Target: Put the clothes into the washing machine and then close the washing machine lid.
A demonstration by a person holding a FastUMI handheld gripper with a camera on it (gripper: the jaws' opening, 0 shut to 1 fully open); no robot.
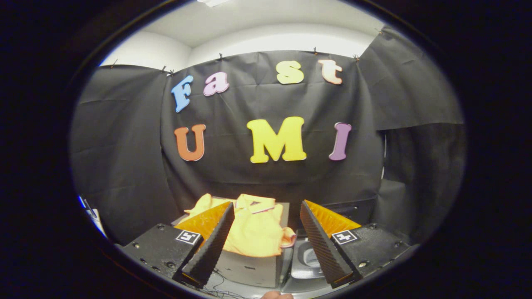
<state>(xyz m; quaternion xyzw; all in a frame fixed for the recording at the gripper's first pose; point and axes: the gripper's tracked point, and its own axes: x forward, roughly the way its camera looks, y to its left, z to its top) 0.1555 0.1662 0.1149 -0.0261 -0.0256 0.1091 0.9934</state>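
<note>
The gripper hangs with fingers spread wide and empty, and the yellow shirt lies ahead and below between them, draped over the box to its front edge, with the washer just right of it

soft cloth shirt (matt), ribbed claw pads

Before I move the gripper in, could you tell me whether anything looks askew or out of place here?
Only the yellow shirt: it lies crumpled on a grey box, one sleeve hanging over the edge beside the washing machine. The gripper is open, short of the shirt. Nothing looks spilled or damaged.
</note>
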